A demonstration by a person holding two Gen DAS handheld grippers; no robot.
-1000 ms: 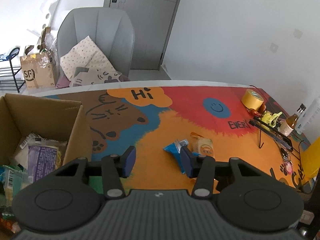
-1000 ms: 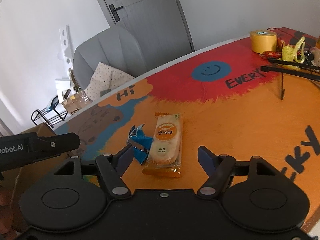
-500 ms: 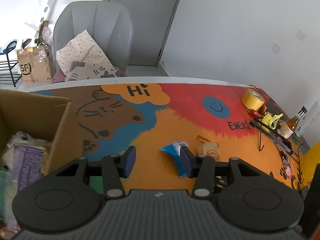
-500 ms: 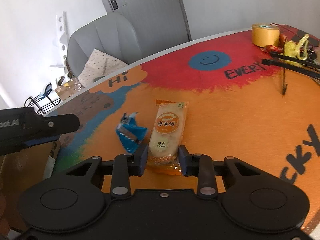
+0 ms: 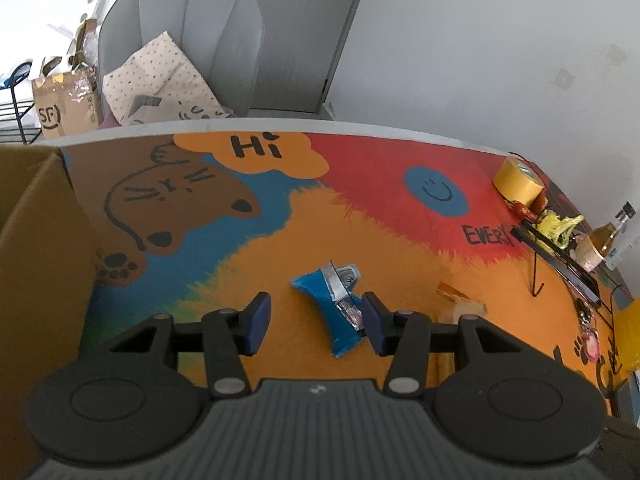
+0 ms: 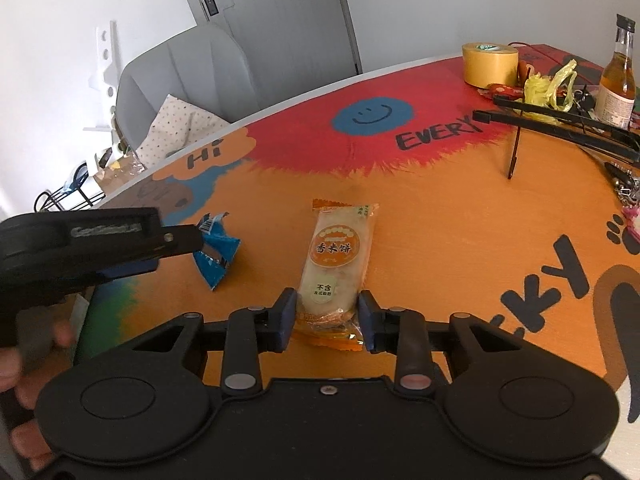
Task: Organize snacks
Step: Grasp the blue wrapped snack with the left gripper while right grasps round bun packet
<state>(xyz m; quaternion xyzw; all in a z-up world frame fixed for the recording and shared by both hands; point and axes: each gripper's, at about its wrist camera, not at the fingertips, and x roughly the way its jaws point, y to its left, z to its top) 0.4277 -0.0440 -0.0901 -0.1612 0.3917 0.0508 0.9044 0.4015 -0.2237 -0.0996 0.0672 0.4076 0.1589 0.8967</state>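
Note:
A blue and silver snack wrapper (image 5: 332, 304) lies crumpled on the orange part of the table mat. My left gripper (image 5: 314, 316) is open and low around it, and the wrapper sits close to the right finger (image 5: 372, 320). From the right wrist view the left gripper (image 6: 180, 240) reaches over the same wrapper (image 6: 216, 256). An orange and white rice cracker packet (image 6: 338, 256) lies lengthwise in front of my right gripper (image 6: 326, 312). Its near end is between the pads, which touch both sides; the jaws are opening slightly. Part of the packet (image 5: 464, 300) also shows in the left wrist view.
An open cardboard box (image 5: 40, 240) stands at the mat's left edge. At the far right are a yellow tape roll (image 6: 490, 64), a glass bottle (image 6: 618, 76), a yellow bag, keys and a black stand (image 6: 560, 120). A grey chair (image 5: 180, 40) stands behind the table.
My right gripper closed from wide open onto the near end of the rice cracker packet. My left gripper moved right and down to the blue wrapper, and the box slid toward the left edge of its view.

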